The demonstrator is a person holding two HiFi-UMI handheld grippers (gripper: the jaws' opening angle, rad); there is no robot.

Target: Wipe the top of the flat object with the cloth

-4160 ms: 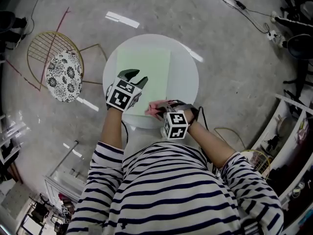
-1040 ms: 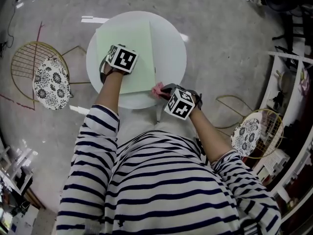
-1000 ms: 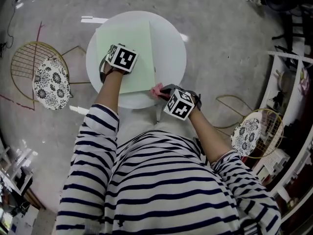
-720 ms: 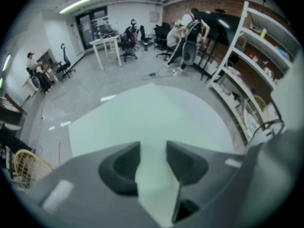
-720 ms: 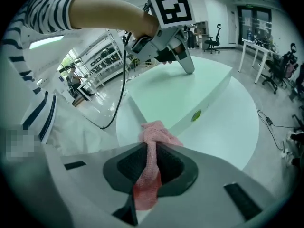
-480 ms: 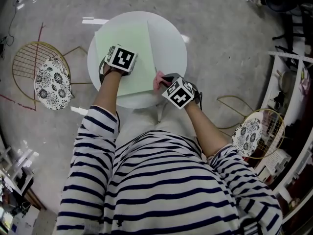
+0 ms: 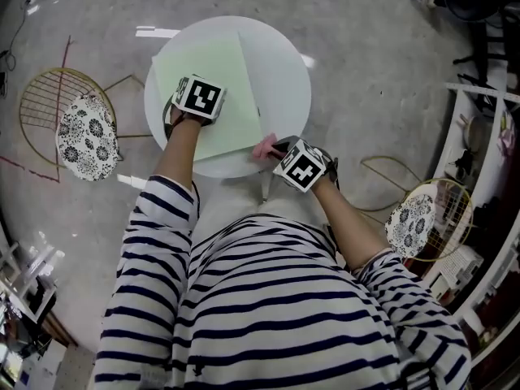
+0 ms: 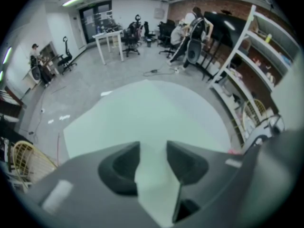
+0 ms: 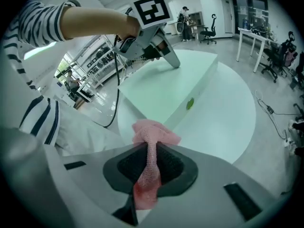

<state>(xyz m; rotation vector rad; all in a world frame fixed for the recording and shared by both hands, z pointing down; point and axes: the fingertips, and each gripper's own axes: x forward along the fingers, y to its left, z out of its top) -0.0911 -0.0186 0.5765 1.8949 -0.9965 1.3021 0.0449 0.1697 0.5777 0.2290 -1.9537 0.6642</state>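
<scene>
A pale green flat object lies on a round white table. My left gripper rests on its near left part. In the left gripper view the jaws stand apart and are opening, tips down on the green top, gripping nothing. The right gripper view shows those tips touching the slab's top. My right gripper is shut on a pink cloth just off the slab's near right corner. The cloth bunches out beyond the right gripper's pads.
A wire chair with a floral cushion stands left of the table, another to the right. Shelves line the right side. The table's right half is bare. My striped torso fills the near view.
Half a second ago the right gripper held the cloth higher against the slab's right edge; now it is back by the near right corner. The left gripper has stayed put.
</scene>
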